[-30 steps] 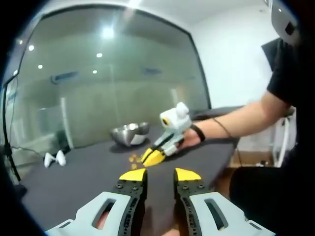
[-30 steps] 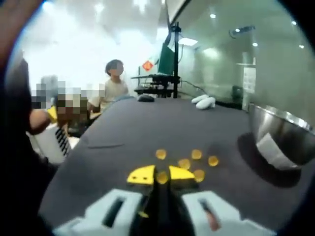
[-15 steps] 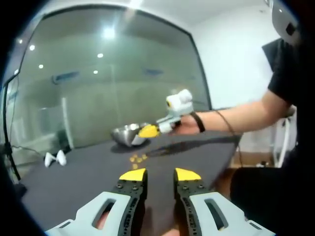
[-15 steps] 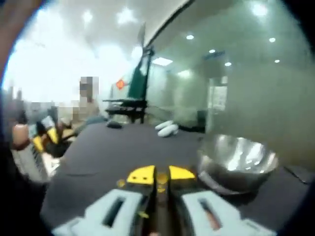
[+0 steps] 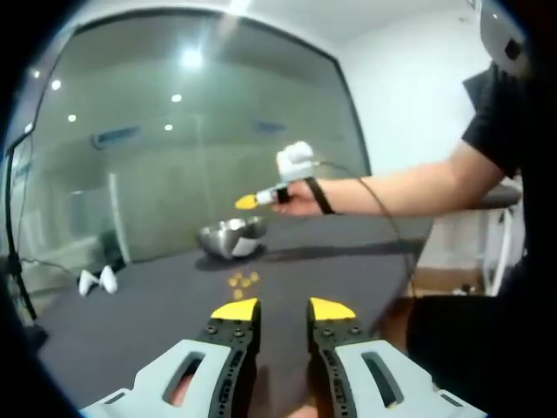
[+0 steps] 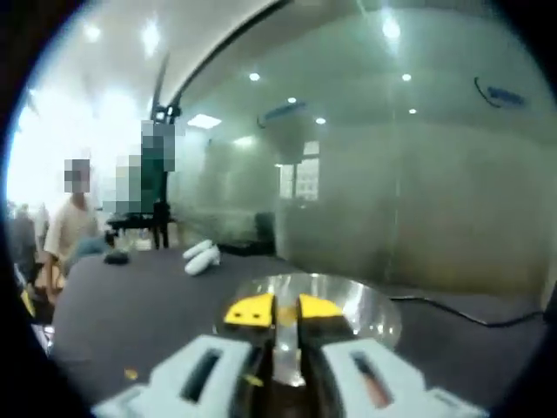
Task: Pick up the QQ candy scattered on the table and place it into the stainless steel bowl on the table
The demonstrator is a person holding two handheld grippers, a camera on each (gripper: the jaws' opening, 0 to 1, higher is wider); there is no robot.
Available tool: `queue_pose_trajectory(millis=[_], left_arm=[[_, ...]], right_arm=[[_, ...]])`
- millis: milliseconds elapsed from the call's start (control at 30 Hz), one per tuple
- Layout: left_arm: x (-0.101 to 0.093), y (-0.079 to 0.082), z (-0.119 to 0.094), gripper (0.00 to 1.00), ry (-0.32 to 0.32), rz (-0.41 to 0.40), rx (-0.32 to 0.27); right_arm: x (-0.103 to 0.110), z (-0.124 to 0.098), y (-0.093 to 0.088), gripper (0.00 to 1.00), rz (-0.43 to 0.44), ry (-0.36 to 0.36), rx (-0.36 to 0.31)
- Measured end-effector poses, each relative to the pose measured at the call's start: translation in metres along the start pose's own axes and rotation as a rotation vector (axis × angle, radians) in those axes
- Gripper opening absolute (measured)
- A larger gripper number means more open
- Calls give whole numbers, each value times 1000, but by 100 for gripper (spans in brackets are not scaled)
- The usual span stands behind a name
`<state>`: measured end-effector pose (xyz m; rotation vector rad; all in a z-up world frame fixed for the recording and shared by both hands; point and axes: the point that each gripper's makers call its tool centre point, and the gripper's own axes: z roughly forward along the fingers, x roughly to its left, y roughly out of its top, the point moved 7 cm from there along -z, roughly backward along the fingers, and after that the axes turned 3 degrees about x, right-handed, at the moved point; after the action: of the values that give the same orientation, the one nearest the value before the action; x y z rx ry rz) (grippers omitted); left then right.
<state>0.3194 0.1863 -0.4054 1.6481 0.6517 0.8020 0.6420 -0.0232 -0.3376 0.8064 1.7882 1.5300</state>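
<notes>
The right gripper [image 5: 247, 202] is hovering above the stainless steel bowl [image 5: 230, 237], jaws nearly closed, grip unclear, while the left gripper [image 5: 284, 310] is waiting half-open, empty, candies [image 5: 241, 281] lying at twelve o'clock.

An office or lab: a glass partition wall [image 5: 191, 139], recessed ceiling lights [image 6: 152, 35], people beyond the dark table [image 5: 157, 305].

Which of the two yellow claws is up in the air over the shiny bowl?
The right claw, held out at the end of the person's arm above the stainless steel bowl. The left claw sits low, open, pointing across the table.
</notes>
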Motion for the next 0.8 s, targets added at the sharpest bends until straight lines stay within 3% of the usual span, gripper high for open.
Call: queue_pose_trajectory(millis=[167, 300, 367, 400, 500, 567, 800], left_arm=[[0, -1, -2, 23, 8, -4, 3], [0, -1, -4, 23, 13, 2, 12], [0, 0, -5, 23, 14, 1, 9], [0, 1, -5, 23, 14, 0, 8], [-1, 1, -4, 23, 12, 9, 16], [-2, 2, -3, 23, 8, 8, 14], [-5, 4, 1, 23, 1, 31, 19]], right_arm=[[5, 6, 2, 10, -18, 10, 9], [-9, 11, -3, 11, -35, -22, 17], [-6, 10, -8, 25, 38, 12, -1], [-6, 10, -10, 30, 31, 16, 13], [-6, 5, -11, 17, 9, 13, 25], [-4, 3, -7, 22, 12, 34, 8], [4, -13, -8, 19, 24, 43, 29]])
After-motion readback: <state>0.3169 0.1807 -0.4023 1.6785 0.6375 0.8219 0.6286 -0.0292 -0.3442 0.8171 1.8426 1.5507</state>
